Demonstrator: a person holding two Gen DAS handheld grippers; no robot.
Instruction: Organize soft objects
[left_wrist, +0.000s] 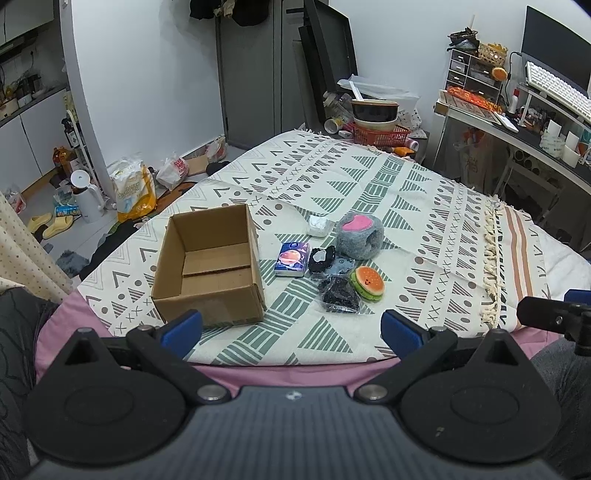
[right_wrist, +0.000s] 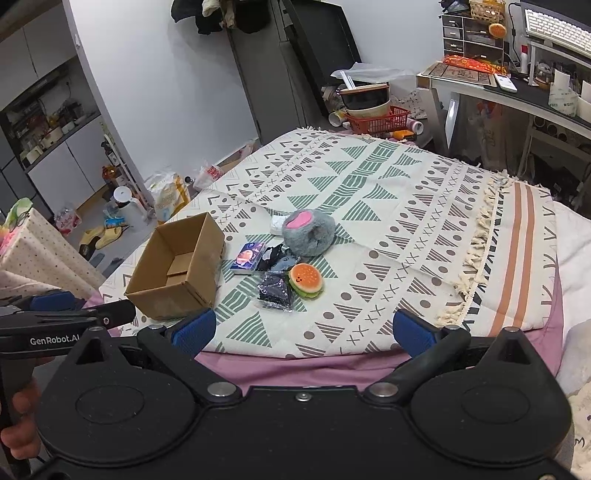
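A: Why does the cardboard box sit open on the bed?

B: Probably to receive the grey plush, burger toy and tissue pack clustered beside it.

A: And the fingers?

B: Left gripper and right gripper both spread wide, holding nothing.
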